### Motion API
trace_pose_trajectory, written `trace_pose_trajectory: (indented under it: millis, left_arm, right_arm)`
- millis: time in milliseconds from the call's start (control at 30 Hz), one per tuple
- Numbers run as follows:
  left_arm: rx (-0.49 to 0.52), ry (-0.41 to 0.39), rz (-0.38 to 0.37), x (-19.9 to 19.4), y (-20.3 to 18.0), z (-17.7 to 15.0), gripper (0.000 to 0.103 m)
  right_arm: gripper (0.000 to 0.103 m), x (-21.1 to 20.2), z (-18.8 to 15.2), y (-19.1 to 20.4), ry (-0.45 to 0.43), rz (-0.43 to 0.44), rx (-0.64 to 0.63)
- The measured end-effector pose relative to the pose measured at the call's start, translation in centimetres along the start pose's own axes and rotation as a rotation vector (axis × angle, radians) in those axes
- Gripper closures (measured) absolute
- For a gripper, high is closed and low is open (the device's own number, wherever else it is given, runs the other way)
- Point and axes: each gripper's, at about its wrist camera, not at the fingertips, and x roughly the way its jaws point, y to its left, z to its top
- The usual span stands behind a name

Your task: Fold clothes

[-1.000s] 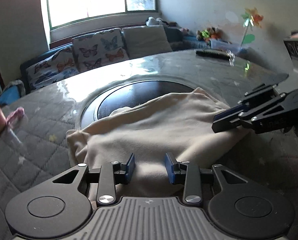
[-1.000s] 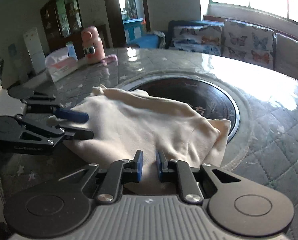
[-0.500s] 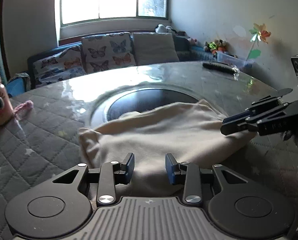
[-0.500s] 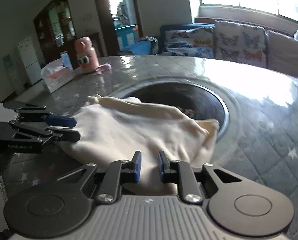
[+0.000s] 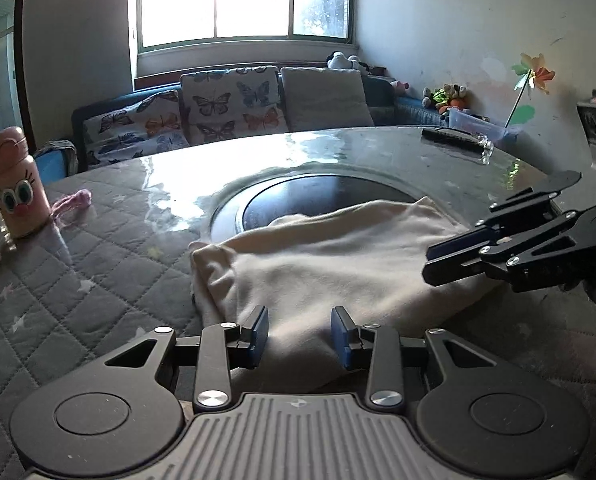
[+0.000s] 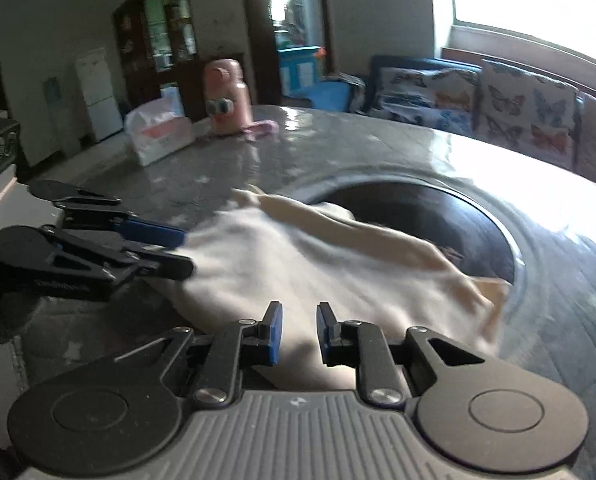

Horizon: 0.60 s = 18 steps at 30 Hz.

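Observation:
A cream garment (image 5: 330, 264) lies folded and rumpled on the grey quilted table (image 5: 117, 264), partly over the dark round centre plate (image 5: 330, 196). My left gripper (image 5: 300, 334) hovers at its near edge, open, with fabric showing in the gap but not pinched. In the right wrist view the left gripper (image 6: 185, 252) has its tips at the cloth's left edge. My right gripper (image 6: 300, 334) stands at the garment (image 6: 298, 272) with a narrow gap between its blue pads and nothing clamped. From the left wrist view the right gripper (image 5: 430, 262) sits over the cloth's right edge.
A pink bottle with cartoon eyes (image 5: 17, 188) stands at the table's left, with a white tissue pack (image 6: 159, 132) beside the bottle (image 6: 227, 96). A black remote (image 5: 450, 140) lies at the far right rim. A sofa with butterfly cushions (image 5: 233, 108) runs behind the table.
Both grippers have slid sideways along the garment's near edge, bringing the pink bottle into the left view. The right jaws stand slightly wider than a second ago. The cloth has barely shifted.

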Motion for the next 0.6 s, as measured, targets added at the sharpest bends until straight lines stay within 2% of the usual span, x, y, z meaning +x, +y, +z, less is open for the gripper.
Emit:
trace_pose_trajectory:
  millis: [100,233,333,500,600]
  left_arm:
    - [-0.013,0.014,0.004,0.2,0.3,-0.5,0.062]
    - [-0.016,0.011,0.002,0.1,0.5,-0.4,0.062]
    - [-0.013,-0.006,0.002,0.1,0.6,0.4,0.063]
    - [-0.031,-0.004,0.009,1.9,1.3,2.1,0.064]
    - [-0.054,0.022,0.006,3.4,2.1,2.9,0.065]
  right_arm:
    - [0.085,1.4,0.2,1.4,0.011,0.034,-0.036]
    - [0.084,2.2,0.1,2.2,0.031,0.021,-0.063]
    - [0.084,1.6,0.8,1.9,0.015,0.035,-0.053]
    - [0.082,2.7,0.5,1.3,0.042,0.035,-0.033]
    - [0.076,2.0,1.0,0.6,0.029,0.046,-0.009]
